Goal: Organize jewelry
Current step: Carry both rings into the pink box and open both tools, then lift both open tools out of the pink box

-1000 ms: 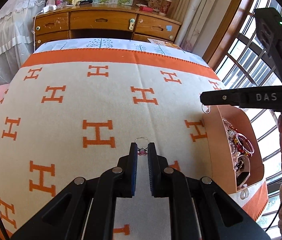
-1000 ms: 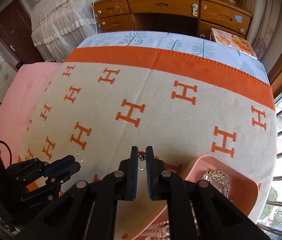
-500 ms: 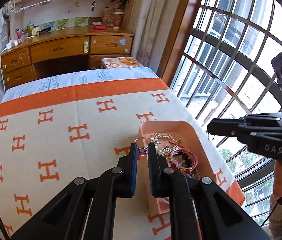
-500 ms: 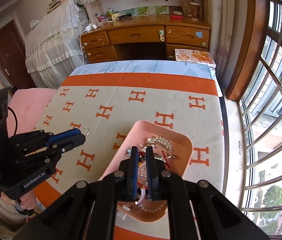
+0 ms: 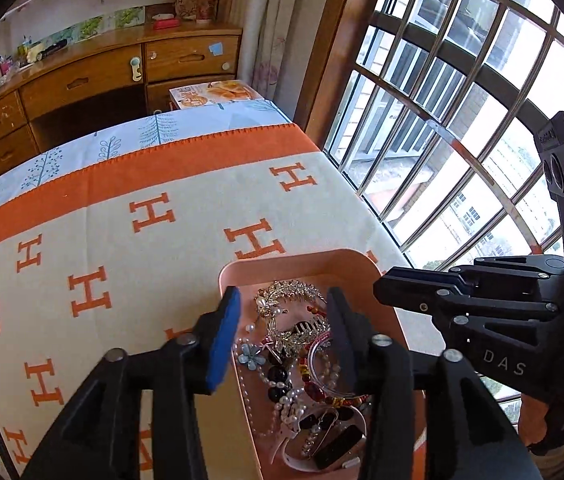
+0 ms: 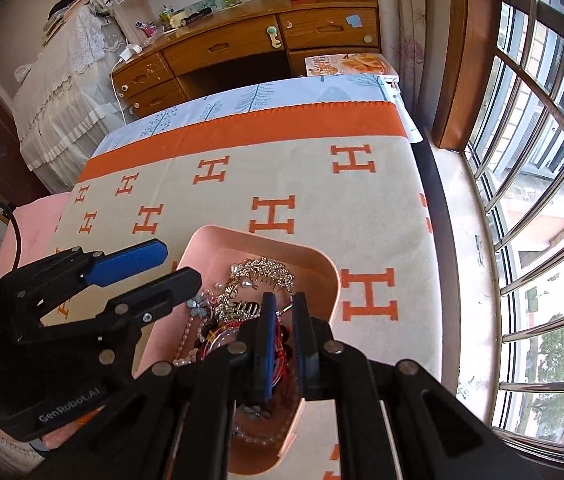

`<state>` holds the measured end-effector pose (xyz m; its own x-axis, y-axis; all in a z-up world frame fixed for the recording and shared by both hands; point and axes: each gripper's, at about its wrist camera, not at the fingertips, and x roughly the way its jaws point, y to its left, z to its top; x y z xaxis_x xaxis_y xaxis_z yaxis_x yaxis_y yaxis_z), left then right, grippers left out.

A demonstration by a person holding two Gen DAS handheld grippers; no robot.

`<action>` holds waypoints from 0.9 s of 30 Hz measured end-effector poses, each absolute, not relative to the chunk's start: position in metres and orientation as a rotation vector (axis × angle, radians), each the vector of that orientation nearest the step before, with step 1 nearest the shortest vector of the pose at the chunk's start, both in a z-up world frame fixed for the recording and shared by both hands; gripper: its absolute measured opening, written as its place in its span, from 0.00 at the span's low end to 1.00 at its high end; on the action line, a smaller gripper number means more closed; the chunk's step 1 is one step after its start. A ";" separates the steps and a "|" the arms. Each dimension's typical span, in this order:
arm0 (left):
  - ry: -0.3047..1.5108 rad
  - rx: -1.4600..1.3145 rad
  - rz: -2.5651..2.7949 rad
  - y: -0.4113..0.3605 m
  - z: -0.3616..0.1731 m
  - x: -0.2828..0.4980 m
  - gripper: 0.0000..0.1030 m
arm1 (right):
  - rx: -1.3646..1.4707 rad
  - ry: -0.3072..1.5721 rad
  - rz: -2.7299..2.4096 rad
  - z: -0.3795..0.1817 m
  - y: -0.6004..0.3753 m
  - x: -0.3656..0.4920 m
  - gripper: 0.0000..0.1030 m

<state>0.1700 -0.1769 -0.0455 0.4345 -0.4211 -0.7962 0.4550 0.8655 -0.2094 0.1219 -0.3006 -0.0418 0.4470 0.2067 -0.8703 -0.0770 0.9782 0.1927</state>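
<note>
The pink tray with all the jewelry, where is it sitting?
The pink tray sits on the H-patterned blanket near the window-side edge, under both grippers.

One pink tray (image 5: 282,261) at 6 o'clock holds one heap of jewelry (image 5: 301,356); two grippers, one blanket (image 5: 122,240), one desk (image 5: 94,80) at 12 o'clock.

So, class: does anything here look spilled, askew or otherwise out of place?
Nothing has spilled. The jewelry lies in a tangled heap inside the pink tray, and no piece shows on the blanket.
</note>
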 end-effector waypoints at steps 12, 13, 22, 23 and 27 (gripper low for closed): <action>0.957 0.007 -0.451 -0.133 -0.035 0.149 0.77 | 0.138 1.038 0.194 -0.033 -0.289 0.094 0.12; 0.957 0.006 -0.442 -0.129 -0.033 0.144 0.77 | 0.138 1.029 0.200 -0.031 -0.286 0.088 0.12; 0.866 0.031 -0.254 -0.066 -0.008 0.081 0.90 | 0.119 0.944 0.231 -0.027 -0.239 0.030 0.18; 0.855 0.030 -0.231 -0.058 -0.007 0.072 0.92 | 0.119 0.939 0.234 -0.028 -0.234 0.024 0.26; 0.814 0.043 -0.129 -0.034 -0.003 0.041 0.99 | 0.096 0.874 0.203 -0.023 -0.215 -0.002 0.38</action>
